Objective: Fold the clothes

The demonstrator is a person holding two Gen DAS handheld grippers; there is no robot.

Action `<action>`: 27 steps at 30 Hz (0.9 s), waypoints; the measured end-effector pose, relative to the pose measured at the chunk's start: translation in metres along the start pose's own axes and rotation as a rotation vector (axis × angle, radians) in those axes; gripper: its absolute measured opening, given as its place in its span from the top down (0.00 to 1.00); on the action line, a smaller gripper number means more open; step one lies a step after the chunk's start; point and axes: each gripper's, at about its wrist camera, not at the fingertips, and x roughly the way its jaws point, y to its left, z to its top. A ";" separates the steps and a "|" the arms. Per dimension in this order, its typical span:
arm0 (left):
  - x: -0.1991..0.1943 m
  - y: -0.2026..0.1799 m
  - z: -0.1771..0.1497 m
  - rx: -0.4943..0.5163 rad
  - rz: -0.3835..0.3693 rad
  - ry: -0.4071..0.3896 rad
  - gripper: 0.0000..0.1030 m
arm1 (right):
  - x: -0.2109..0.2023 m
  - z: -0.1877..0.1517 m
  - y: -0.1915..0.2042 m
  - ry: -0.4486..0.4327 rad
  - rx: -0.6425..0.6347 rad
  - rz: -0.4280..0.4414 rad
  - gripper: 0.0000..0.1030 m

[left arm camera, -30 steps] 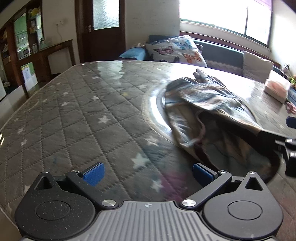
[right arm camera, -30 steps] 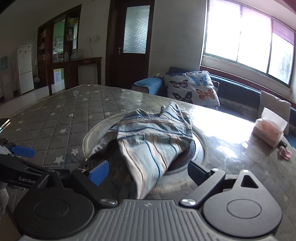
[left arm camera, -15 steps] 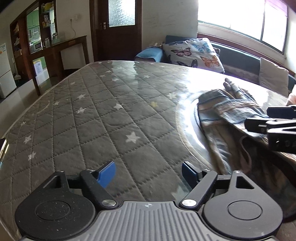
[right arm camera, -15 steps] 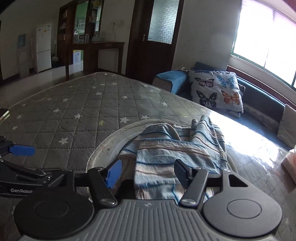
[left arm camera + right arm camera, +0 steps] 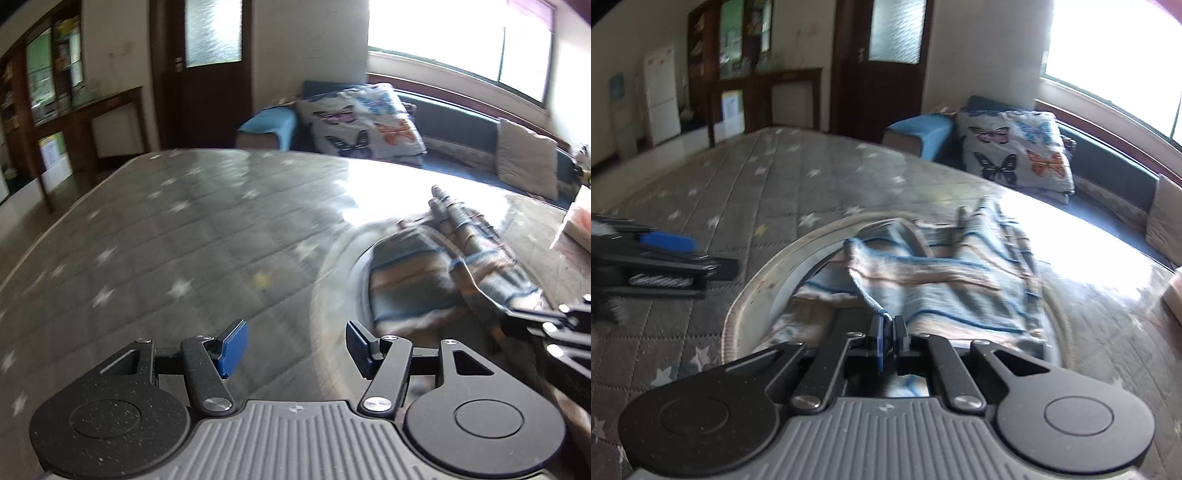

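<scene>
A striped blue, grey and tan garment [image 5: 945,280] lies crumpled on the round glass turntable [image 5: 764,273] of a table covered with a grey star-quilted cloth [image 5: 147,251]. My right gripper [image 5: 888,332] is shut on the garment's near edge. My left gripper [image 5: 295,347] is open and empty, above the cloth just left of the garment [image 5: 436,273]. The left gripper also shows at the left of the right wrist view [image 5: 665,258], and the right gripper shows at the right edge of the left wrist view [image 5: 554,325].
A butterfly cushion [image 5: 362,122] and a beige cushion [image 5: 524,162] sit on the sofa behind the table. A tissue box [image 5: 576,225] stands at the table's right. A dark door [image 5: 882,62], shelves and a white fridge [image 5: 661,92] are at the back left.
My right gripper has closed on the near edge of the garment. My left gripper has narrowed a little but stays open, and has shifted forward towards the turntable.
</scene>
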 end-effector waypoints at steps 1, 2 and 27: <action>0.006 -0.004 0.004 0.004 -0.022 0.002 0.39 | -0.004 -0.001 -0.006 -0.009 0.019 -0.002 0.97; 0.011 -0.008 0.008 0.008 -0.047 0.003 0.39 | -0.009 -0.002 -0.013 -0.018 0.038 -0.003 0.97; 0.085 -0.044 0.038 -0.011 -0.360 0.100 0.89 | -0.037 -0.061 -0.135 -0.028 0.369 -0.058 0.88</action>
